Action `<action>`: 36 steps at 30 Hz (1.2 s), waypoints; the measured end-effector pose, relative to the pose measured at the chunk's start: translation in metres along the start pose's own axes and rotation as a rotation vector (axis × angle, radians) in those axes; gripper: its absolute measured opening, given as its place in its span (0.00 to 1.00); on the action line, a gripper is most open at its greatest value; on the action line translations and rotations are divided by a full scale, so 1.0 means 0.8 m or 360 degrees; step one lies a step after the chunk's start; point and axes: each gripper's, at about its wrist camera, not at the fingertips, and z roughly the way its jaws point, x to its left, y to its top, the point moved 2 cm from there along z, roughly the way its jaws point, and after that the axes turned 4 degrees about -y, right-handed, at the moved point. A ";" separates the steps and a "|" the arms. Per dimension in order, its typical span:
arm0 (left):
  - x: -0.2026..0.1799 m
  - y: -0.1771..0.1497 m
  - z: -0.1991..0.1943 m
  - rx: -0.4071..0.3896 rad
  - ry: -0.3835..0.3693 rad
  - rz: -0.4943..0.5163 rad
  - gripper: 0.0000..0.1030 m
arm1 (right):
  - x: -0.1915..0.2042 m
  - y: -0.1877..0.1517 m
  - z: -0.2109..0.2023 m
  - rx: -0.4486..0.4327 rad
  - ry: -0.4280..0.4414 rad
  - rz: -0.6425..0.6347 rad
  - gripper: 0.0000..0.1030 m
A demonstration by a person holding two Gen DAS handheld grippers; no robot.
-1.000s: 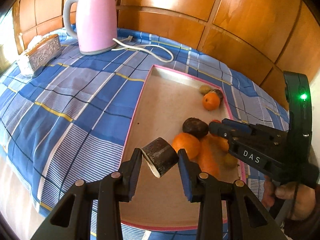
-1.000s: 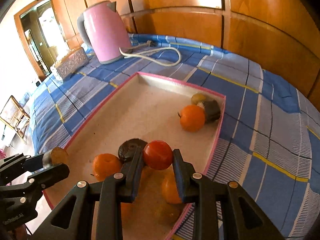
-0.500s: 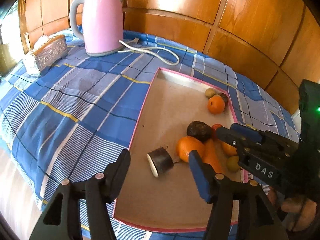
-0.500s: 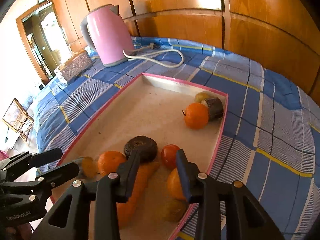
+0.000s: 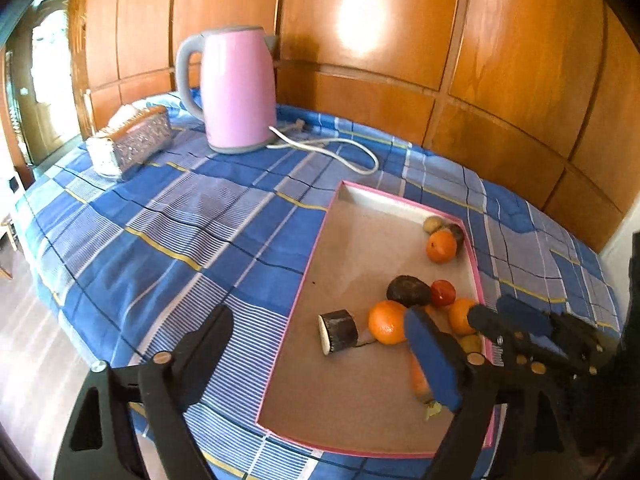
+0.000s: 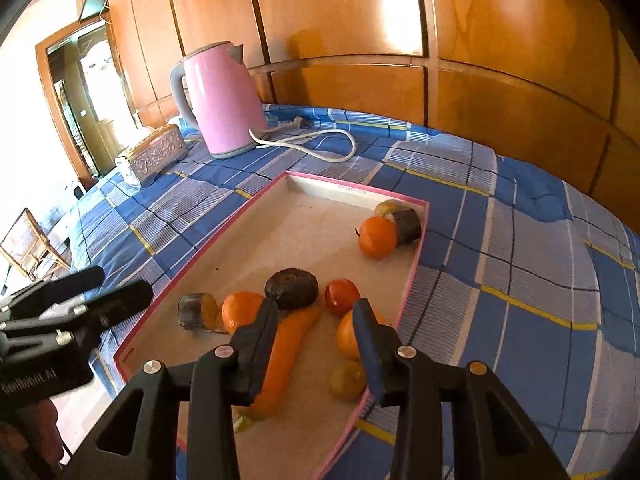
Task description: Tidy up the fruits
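Dropped log piece (image 5: pixel 338 332) beside orange (image 5: pixel 387 322), kettle (image 5: pixel 236 88) behind

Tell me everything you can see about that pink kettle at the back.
The kettle is pale pink with a smooth, slightly shiny body, a grey loop handle on its left side, a grey lid and a small spout at the top right. It stands upright on a grey base on the blue checked cloth, close to the wooden wall. A white cord curls from its base across the cloth. Nothing else touches it; the silver box sits apart to its left.
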 end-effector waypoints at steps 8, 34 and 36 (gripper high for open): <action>-0.006 -0.001 -0.022 -0.0068 0.0025 0.0018 0.98 | 0.006 -0.011 -0.014 -0.0027 -0.0012 -0.0020 0.38; -0.014 -0.010 -0.030 -0.0042 0.0169 0.0027 1.00 | 0.009 -0.018 -0.028 -0.0069 -0.0009 -0.0036 0.38; -0.015 -0.010 -0.031 -0.0049 0.0173 0.0026 1.00 | 0.009 -0.019 -0.029 -0.0072 -0.0010 -0.0036 0.38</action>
